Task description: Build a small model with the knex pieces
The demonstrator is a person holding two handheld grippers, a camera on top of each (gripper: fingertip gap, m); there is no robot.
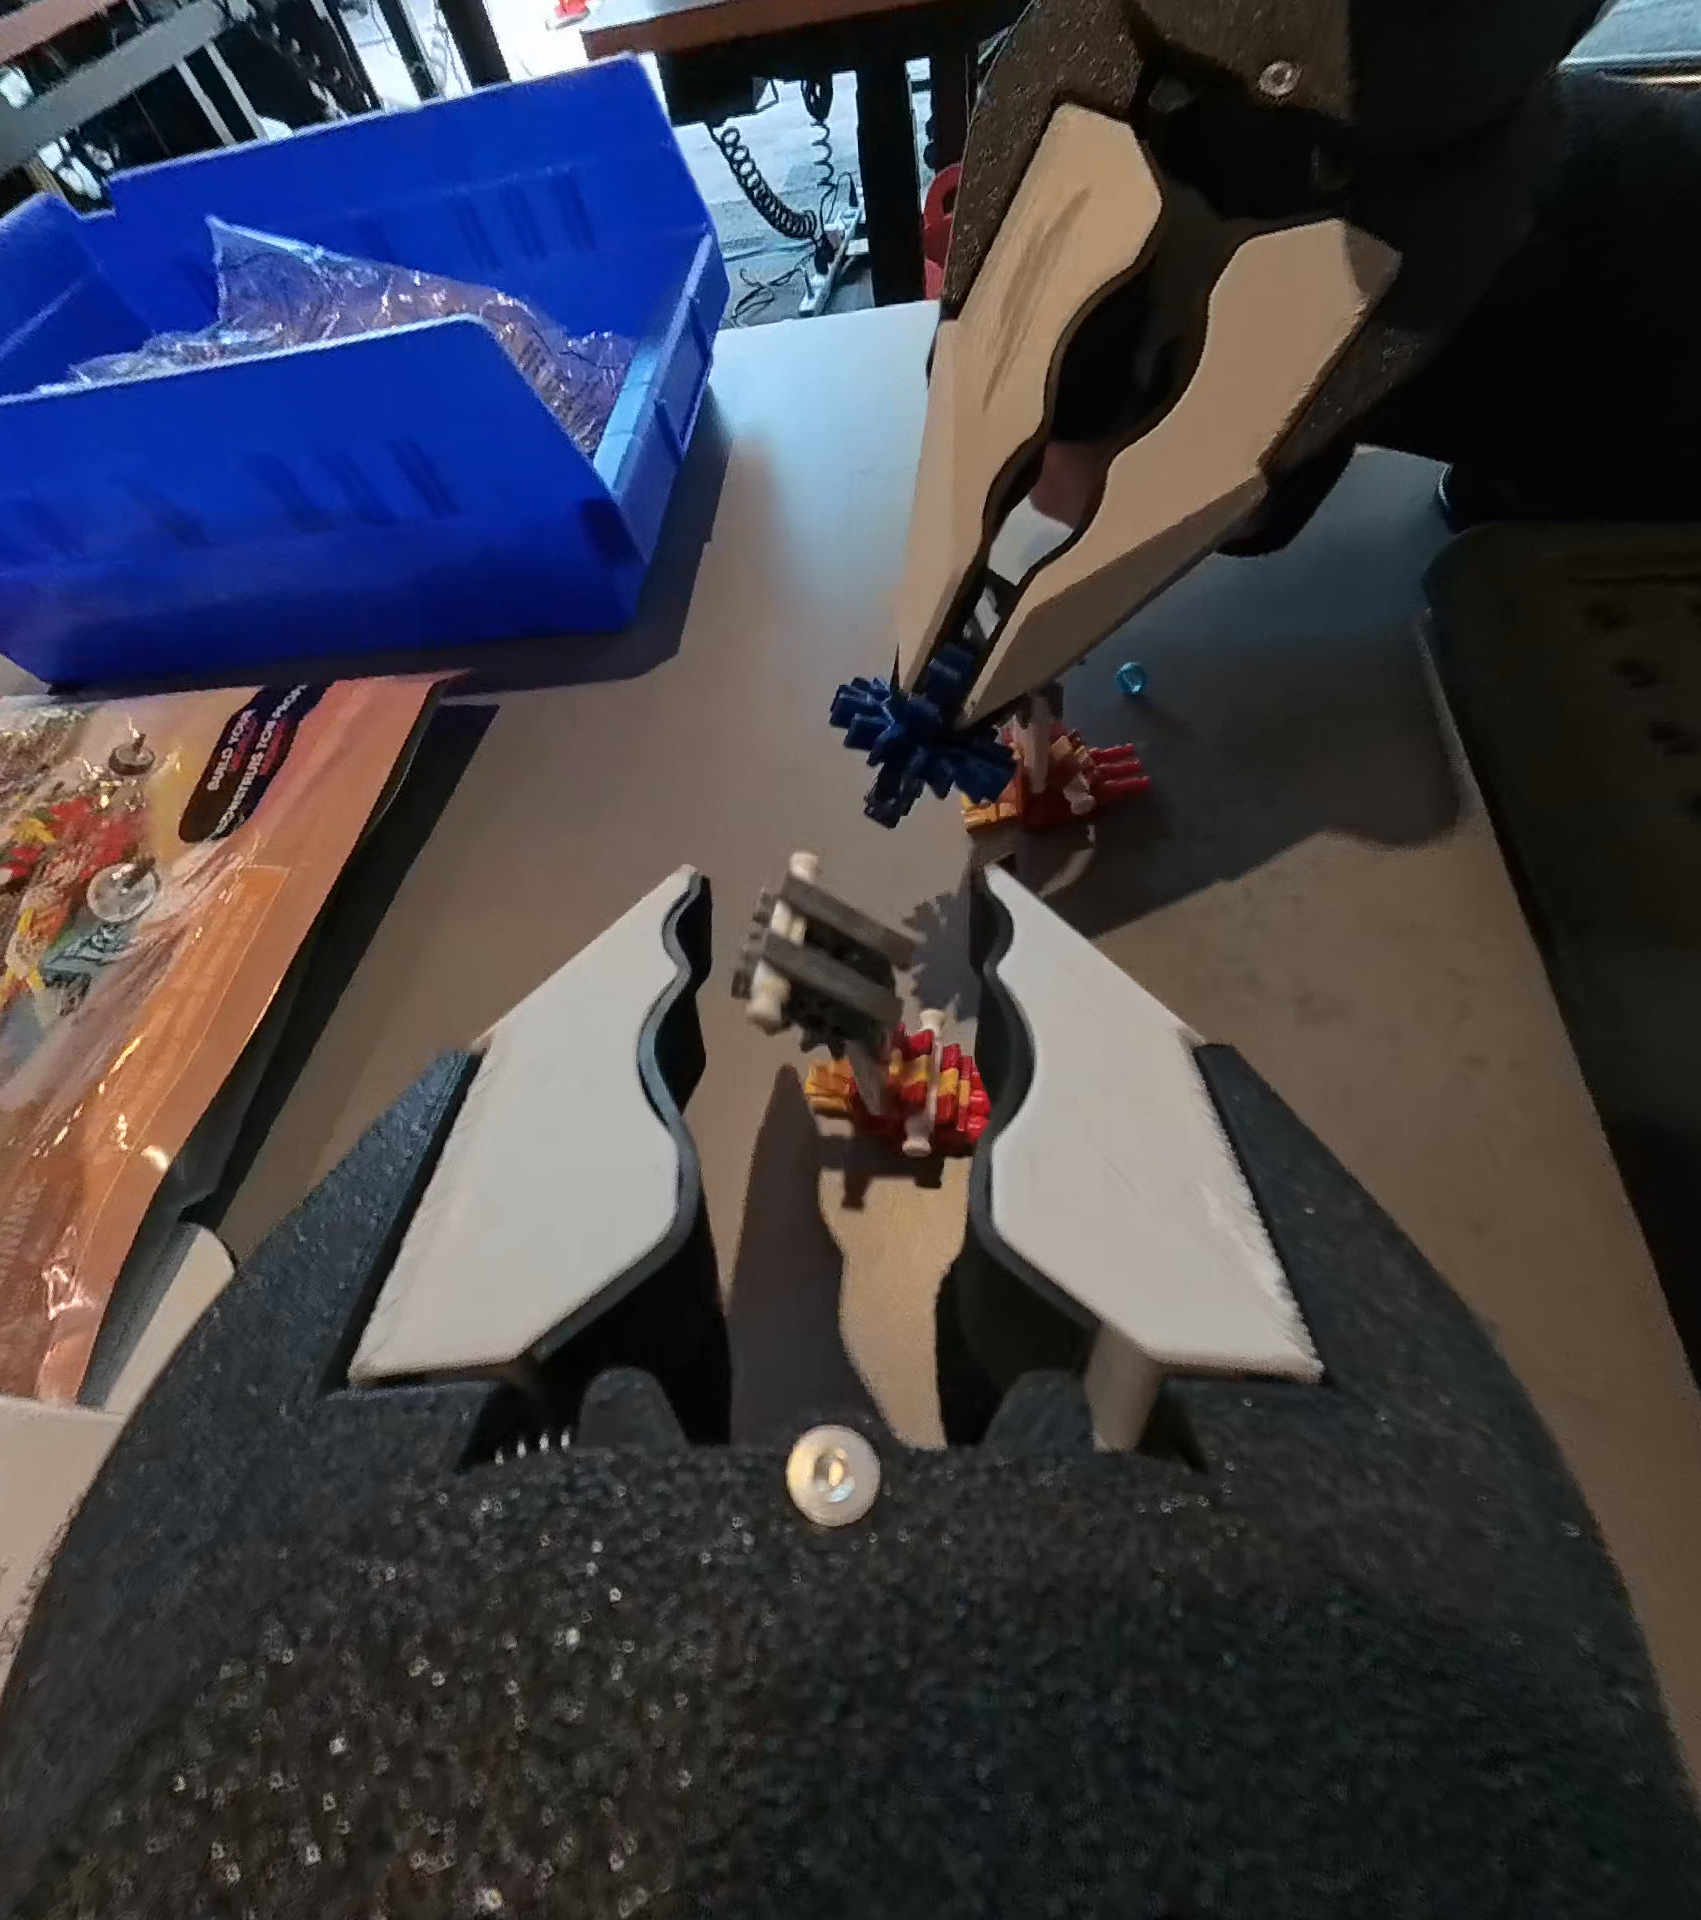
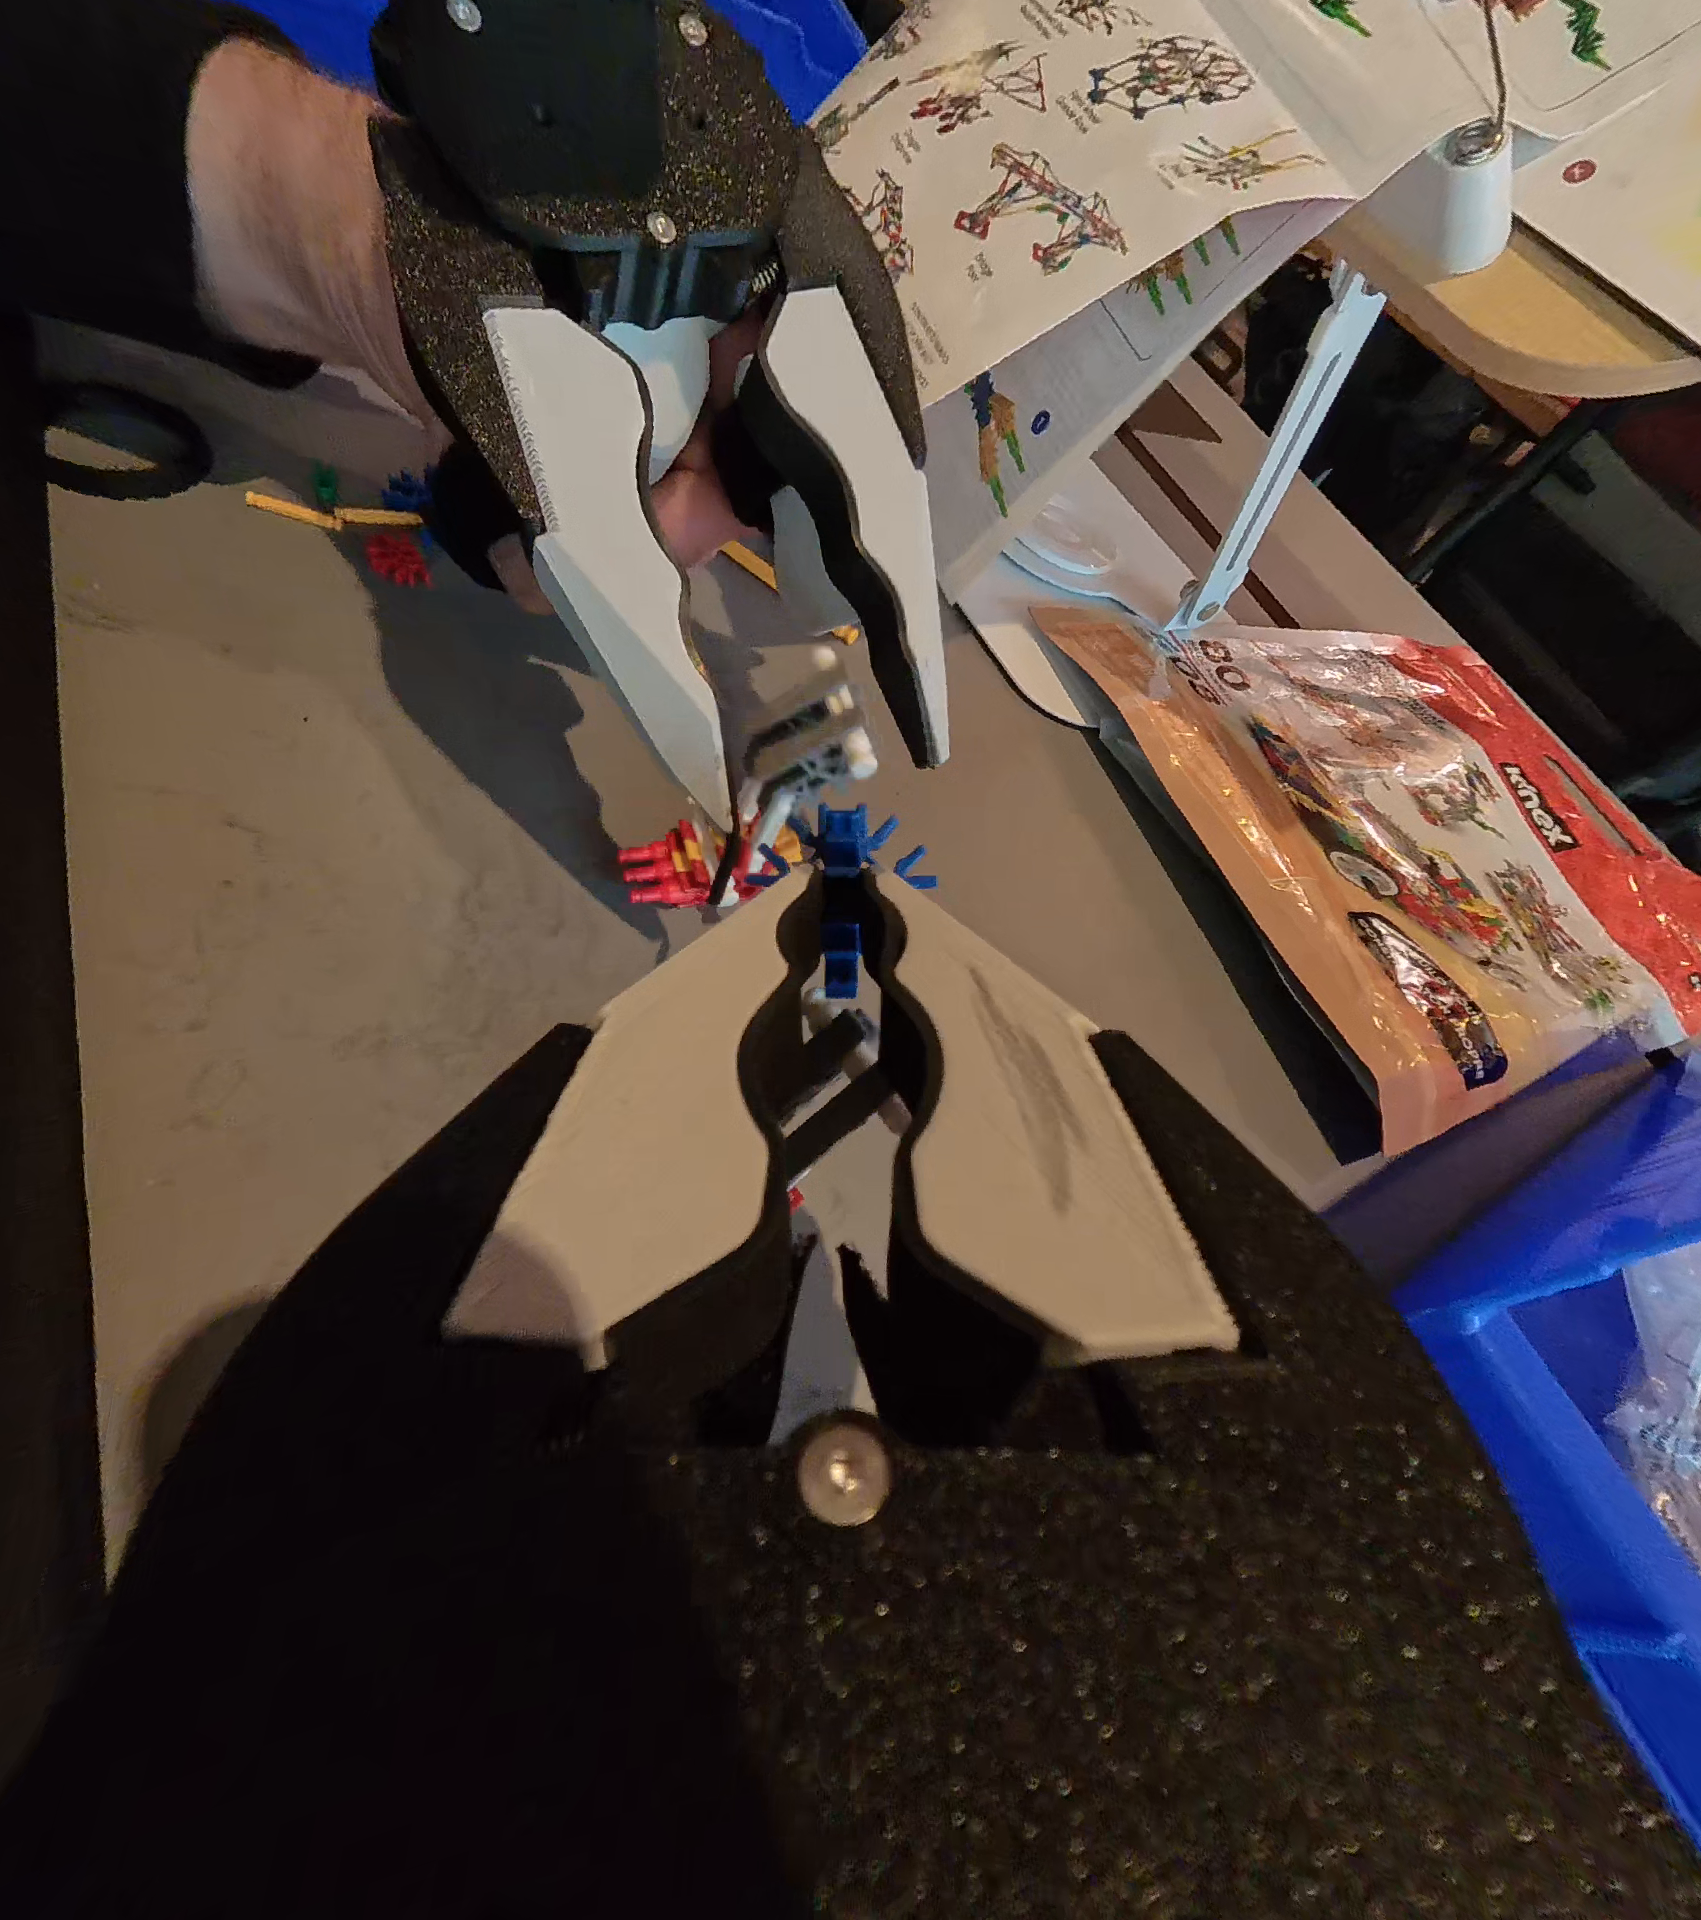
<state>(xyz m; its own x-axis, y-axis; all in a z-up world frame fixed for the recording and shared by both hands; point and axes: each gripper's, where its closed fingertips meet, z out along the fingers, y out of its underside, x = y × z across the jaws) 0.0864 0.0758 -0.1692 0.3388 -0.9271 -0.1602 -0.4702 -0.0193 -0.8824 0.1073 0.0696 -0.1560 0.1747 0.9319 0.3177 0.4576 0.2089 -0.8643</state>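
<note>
My left gripper (image 1: 841,883) is open. Between its fingers, not gripped, stands a small grey and white rod assembly (image 1: 825,966) on a red and yellow connector cluster (image 1: 898,1091) on the grey table (image 1: 565,831). My right gripper (image 2: 846,883) is shut on a blue snowflake-shaped connector (image 2: 841,862). In the left wrist view it (image 1: 939,707) holds the blue connector (image 1: 913,743) just above the table, next to a second red and yellow cluster (image 1: 1064,779). The right wrist view shows the left gripper (image 2: 825,790) open around the grey assembly (image 2: 804,727).
A blue bin (image 1: 306,499) with clear plastic bags sits at the left. A toy parts bag (image 1: 98,935) lies beside it. A folded instruction sheet (image 2: 1085,156) stands behind. Loose yellow, red and green pieces (image 2: 347,514) lie on the table. A small blue bead (image 1: 1132,681) lies near the clusters. Only a small space, under 4 cm, lies between the two pairs of fingers. The small blue bead (image 1: 1132,681) is about 11 cm from my right fingertips.
</note>
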